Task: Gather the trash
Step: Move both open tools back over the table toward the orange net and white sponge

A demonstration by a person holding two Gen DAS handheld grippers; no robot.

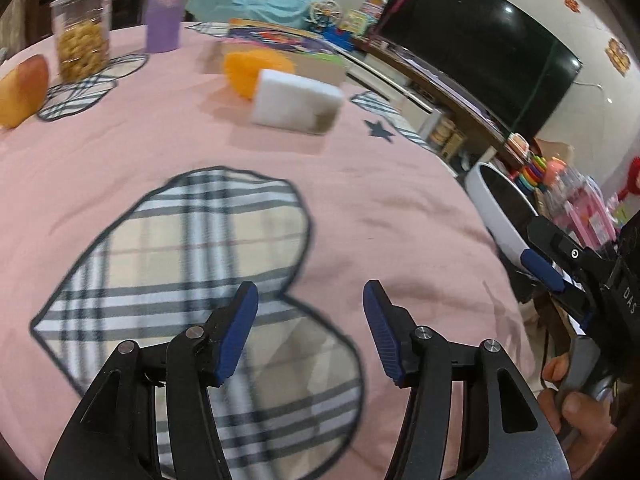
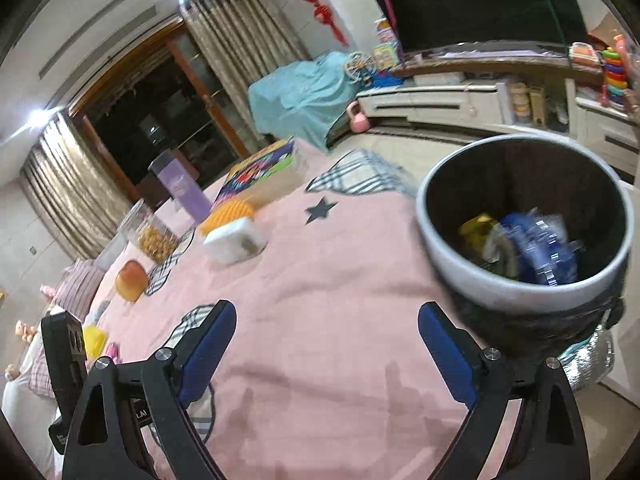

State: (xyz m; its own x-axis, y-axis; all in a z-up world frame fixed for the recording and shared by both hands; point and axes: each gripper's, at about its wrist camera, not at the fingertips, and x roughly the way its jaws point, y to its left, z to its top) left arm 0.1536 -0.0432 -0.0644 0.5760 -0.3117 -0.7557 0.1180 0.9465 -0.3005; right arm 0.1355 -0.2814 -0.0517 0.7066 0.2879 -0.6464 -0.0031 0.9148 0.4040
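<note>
My left gripper [image 1: 311, 286] hangs open over a plaid heart on the pink tablecloth [image 1: 160, 136], with nothing between its blue pads. My right gripper [image 2: 326, 312] is open and bare too, over the cloth just left of the bin. The round white-rimmed bin [image 2: 516, 298] stands off the table's right edge and holds a blue wrapper [image 2: 536, 248] and yellow scraps [image 2: 478, 226]. In the left wrist view the bin [image 1: 486, 200] shows at the right, with the right gripper [image 1: 538, 250] in front of it. A white block [image 1: 296, 102] and an orange ridged piece [image 1: 244, 68] lie farther across the table.
A clear cup of snacks [image 1: 82, 32], a purple tumbler [image 1: 164, 8], a round fruit [image 1: 22, 92] and a colourful box [image 2: 260, 172] stand along the table's far side. A person's hand [image 1: 572, 404] grips the right tool. A TV cabinet [image 2: 460, 104] lies beyond.
</note>
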